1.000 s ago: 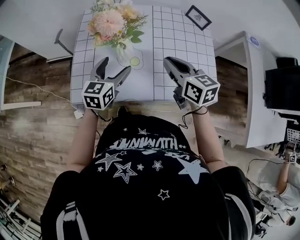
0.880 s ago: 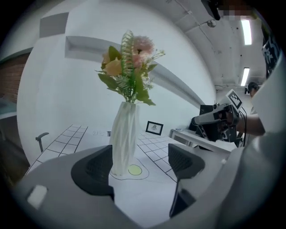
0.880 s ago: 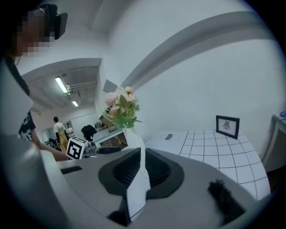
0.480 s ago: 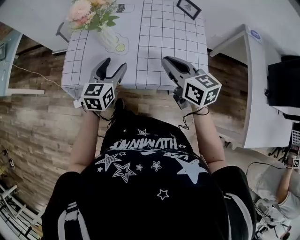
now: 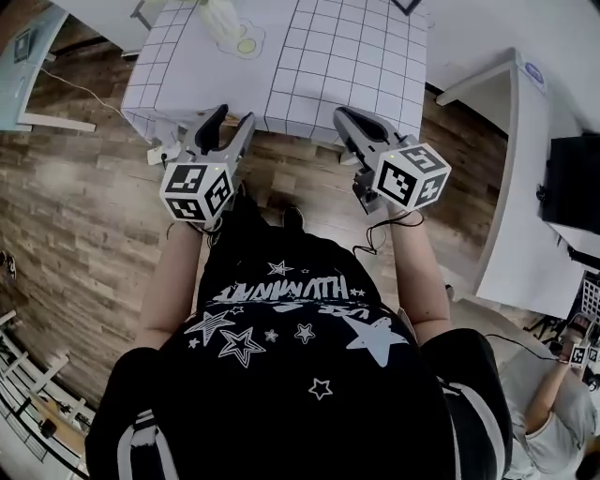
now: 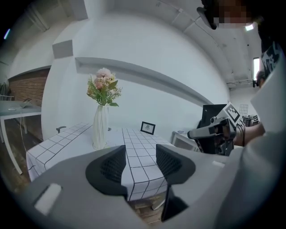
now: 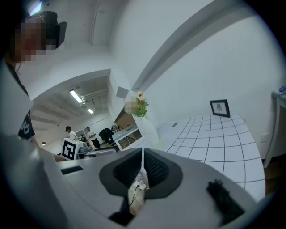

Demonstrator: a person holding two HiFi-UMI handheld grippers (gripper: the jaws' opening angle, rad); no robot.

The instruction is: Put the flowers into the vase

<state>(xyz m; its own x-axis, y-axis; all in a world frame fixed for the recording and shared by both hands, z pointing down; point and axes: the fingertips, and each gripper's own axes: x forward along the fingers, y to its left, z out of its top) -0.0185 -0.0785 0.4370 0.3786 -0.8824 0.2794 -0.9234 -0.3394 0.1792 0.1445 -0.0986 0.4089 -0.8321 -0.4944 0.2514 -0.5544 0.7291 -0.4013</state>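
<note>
The pink and cream flowers [image 6: 103,86] stand in a tall white vase [image 6: 100,127] on the grid-patterned table [image 5: 328,56]. In the head view only the vase's base [image 5: 223,17] shows at the top edge. My left gripper [image 5: 232,118] hovers over the floor just off the table's near edge; its jaws have just been closing and stand open with nothing between them [image 6: 140,163]. My right gripper [image 5: 343,114], also off the table edge, has just been closing and is shut on nothing [image 7: 142,167]. In the right gripper view the flowers [image 7: 141,108] and vase [image 7: 150,129] lie far ahead.
A small framed picture [image 6: 148,128] stands at the table's far side. A white desk [image 5: 525,141] with a black monitor [image 5: 577,178] stands to the right. Wooden floor [image 5: 84,216] surrounds the table. A cable plug [image 5: 159,155] hangs at the table's near left corner.
Both grippers have drawn back from over the table to past its near edge. The vase slid to the top of the head view, the flowers out of it. The left jaws narrowed.
</note>
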